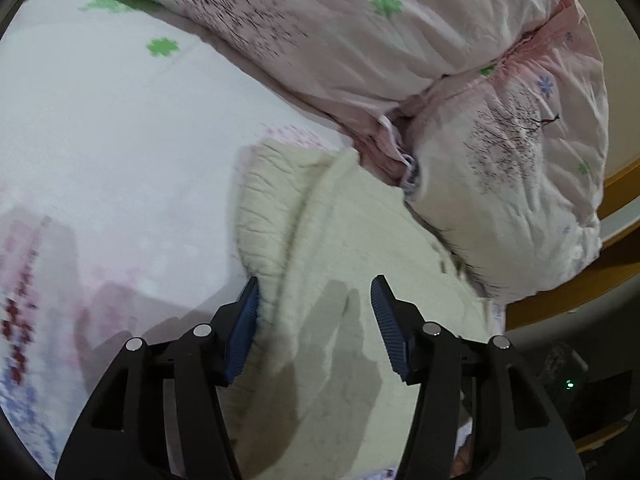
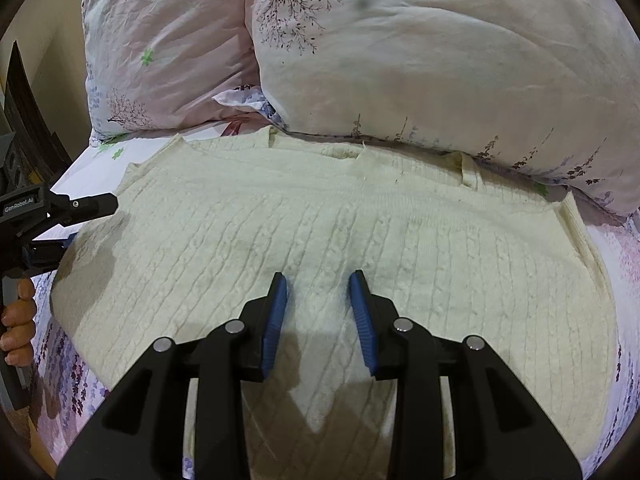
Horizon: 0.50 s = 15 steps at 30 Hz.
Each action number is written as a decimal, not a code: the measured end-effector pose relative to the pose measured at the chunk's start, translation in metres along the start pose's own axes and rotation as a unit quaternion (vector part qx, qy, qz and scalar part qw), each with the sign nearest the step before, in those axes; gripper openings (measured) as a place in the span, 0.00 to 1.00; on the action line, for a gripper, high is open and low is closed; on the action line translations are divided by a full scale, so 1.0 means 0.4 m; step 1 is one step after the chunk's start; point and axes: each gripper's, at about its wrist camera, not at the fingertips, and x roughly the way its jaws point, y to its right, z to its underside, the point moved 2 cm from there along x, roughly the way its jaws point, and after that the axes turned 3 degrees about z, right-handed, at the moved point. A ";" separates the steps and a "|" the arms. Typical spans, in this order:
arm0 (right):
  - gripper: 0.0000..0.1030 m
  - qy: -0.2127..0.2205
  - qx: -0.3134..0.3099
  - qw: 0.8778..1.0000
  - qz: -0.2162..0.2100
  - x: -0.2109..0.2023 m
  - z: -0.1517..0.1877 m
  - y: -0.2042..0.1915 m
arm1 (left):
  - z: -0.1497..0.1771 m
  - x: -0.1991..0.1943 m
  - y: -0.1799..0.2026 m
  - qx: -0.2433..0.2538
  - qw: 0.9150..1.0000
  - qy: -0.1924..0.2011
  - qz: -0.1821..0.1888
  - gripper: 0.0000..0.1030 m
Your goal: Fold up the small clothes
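A cream cable-knit sweater lies flat on the bed, spread wide, its far edge against the pillows. In the left wrist view the sweater shows with a ribbed edge folded over at its left. My left gripper is open and empty, just above the sweater's edge. It also shows in the right wrist view at the sweater's left side. My right gripper is open and empty, low over the sweater's middle.
Two large floral pillows lie against the sweater's far edge; they also show in the left wrist view. The floral bedsheet extends to the left. A wooden bed frame runs at the right. A dark device sits beside the bed.
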 end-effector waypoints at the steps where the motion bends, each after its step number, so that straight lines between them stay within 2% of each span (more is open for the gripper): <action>1: 0.33 0.000 0.000 1.000 0.001 0.000 0.000 0.000 | 0.004 0.006 0.002 -0.004 1.000 -0.004 0.007 0.50; 5: 0.33 0.001 -0.001 1.000 0.002 0.001 0.002 -0.004 | 0.013 0.027 0.007 -0.007 1.000 -0.017 0.017 0.26; 10: 0.34 0.002 -0.003 1.000 0.001 0.003 0.003 -0.005 | 0.009 0.012 0.041 0.003 0.999 -0.004 0.035 0.21; 13: 0.46 -0.002 0.009 1.000 -0.023 -0.005 0.000 0.006 | 0.005 -0.008 0.092 0.024 0.998 0.005 0.050 0.19; 15: 0.49 0.000 0.027 0.999 -0.039 -0.022 -0.001 0.021 | 0.004 -0.017 0.133 0.041 0.997 0.012 0.058 0.19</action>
